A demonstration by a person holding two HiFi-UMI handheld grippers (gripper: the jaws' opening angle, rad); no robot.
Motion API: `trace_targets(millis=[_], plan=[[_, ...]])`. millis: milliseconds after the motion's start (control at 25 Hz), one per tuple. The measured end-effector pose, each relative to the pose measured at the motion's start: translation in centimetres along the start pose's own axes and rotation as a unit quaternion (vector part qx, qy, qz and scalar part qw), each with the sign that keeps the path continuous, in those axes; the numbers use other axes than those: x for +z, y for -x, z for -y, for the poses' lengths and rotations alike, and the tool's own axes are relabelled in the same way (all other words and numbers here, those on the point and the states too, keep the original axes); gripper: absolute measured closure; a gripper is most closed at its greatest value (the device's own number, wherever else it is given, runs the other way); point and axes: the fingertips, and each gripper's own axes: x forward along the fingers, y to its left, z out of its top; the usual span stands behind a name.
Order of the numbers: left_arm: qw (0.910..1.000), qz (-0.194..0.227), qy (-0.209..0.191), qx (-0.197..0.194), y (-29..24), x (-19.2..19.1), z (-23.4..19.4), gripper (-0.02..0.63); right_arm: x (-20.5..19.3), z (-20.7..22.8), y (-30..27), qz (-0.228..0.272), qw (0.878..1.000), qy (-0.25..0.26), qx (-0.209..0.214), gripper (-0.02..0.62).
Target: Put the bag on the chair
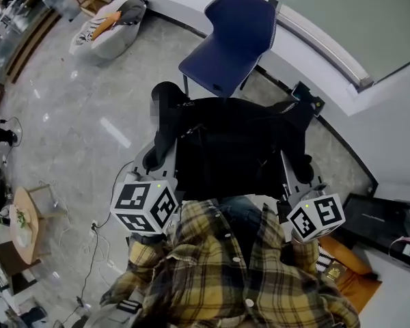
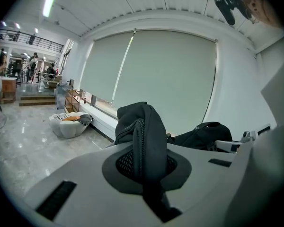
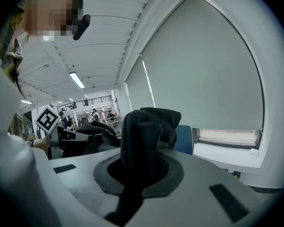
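Slightly nose-down, left gripper and right gripper clamp the bag.

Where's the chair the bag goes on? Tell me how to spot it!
Find the long white ledge along the wall. On the grey floor beside it, just past the black bag, stands the chair. It has a blue seat, tall on thin legs, unlike the low white cushion farther left.

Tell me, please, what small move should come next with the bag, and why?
Probably carry the bag forward over the chair: the left gripper and right gripper are each shut on it, it hangs between them, and the chair stands bare beyond.
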Motion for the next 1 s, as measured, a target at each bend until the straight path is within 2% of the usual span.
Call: trace_targets(millis=[280,520,760,1000], plan=[[0.9998,0.015,0.008,0.005,1.0,-0.8,1.5,0.574,-0.2,0.6,1.6,0.01,1.0,-0.004,0.013,0.561],[0.9998,0.002,0.012,0.014,0.5,-1.3,1.5,0.574,-0.7,1.3,1.2,0.0,1.0,-0.016,0.018,0.56],[0.9996,-0.012,0.017,0.021,-2.1,-0.4,-1.4,0.574,-0.7,1.3,-3.0,-0.018,0.999,-0.024,0.017,0.56],[0.9996,-0.022,0.015,0.012,-7.4,2.4,-5.6,0.574,0.5,2.1,-9.6,-0.024,0.999,-0.031,0.004,0.56]])
